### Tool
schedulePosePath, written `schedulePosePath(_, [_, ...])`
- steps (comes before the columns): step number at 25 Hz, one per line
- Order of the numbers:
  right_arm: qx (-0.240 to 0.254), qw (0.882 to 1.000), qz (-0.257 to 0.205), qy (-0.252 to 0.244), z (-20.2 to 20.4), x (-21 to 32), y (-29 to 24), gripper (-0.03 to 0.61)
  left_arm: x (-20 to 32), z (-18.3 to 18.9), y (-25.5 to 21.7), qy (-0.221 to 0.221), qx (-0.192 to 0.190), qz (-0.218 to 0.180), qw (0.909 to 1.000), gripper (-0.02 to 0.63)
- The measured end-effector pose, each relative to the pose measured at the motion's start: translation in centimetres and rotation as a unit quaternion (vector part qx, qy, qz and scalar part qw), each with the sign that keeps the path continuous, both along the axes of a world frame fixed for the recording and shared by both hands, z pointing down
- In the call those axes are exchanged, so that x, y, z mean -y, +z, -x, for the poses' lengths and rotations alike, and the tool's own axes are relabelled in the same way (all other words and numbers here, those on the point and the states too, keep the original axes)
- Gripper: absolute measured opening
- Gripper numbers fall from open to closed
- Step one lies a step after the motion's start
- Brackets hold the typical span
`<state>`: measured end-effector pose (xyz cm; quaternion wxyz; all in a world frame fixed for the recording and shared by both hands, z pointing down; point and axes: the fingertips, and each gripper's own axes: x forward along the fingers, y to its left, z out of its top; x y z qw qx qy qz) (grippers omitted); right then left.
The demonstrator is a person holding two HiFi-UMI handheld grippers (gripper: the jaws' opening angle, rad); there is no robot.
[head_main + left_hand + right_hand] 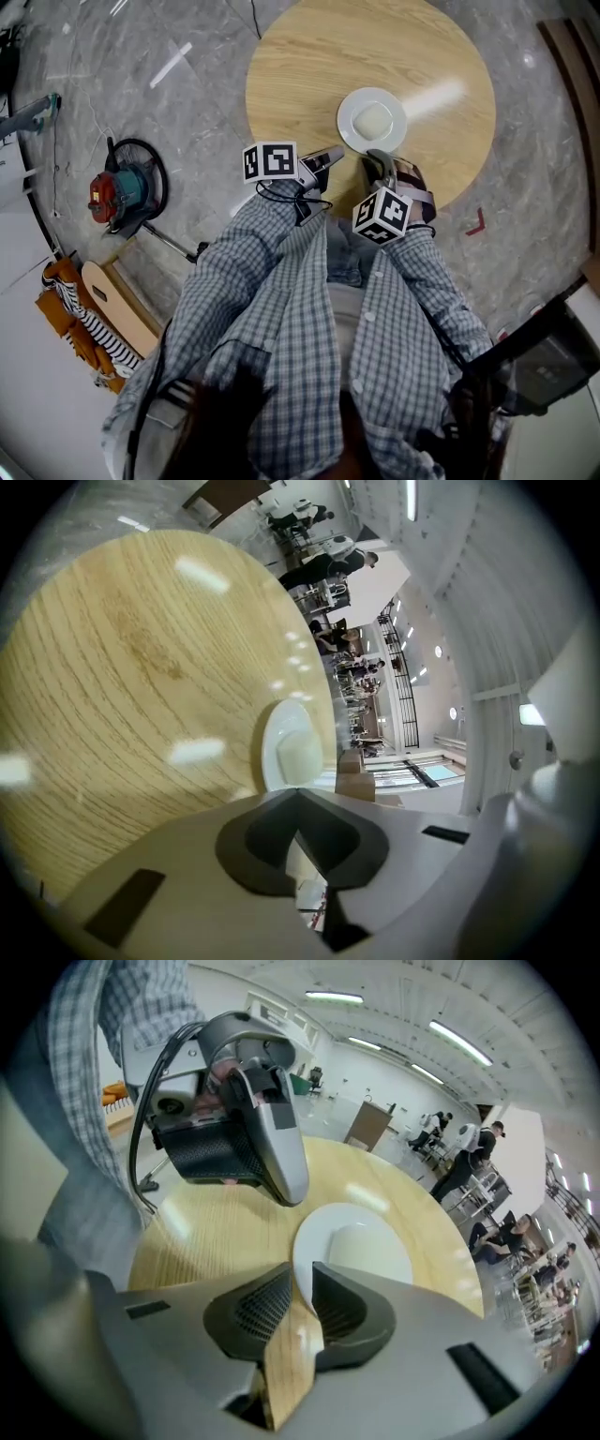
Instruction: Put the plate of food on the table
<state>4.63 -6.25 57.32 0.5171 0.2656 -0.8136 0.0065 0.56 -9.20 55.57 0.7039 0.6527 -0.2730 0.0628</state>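
Head view, item one: white round plate (347, 123) bearing a pale block of food (373, 120), resting on the round light-wood table (300, 66). Your right gripper (376, 161) sits at the plate's near rim with its jaws pinched on that rim, and is the nearer tool. Your left gripper (336, 153) lies just left of the plate's near edge, apart from it, jaws closed on nothing. Releasing the rim is likely all that remains. What the food is stays unclear, and the pads partly hide the pinched rim.

White round plate (349, 122), pale square food block (373, 120) at centre, flat on round wooden table (300, 66), near edge.
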Motion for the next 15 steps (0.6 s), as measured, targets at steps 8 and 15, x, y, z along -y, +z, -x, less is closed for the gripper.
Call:
schedulePosePath(8, [0.153, 0.974, -0.042, 0.164, -2.4, 3.4, -5.7, 0.045, 2.6, 0.3, -3.0, -0.017, 0.021, -0.095, 0.9952, 0.008])
schedulePosePath(15, [0.235, 0.931, -0.082, 0.268, -4.2, 3.4, -12.0, 0.008, 1.8, 0.6, -8.4, 0.028, 0.051, -0.206, 0.9769, 0.008])
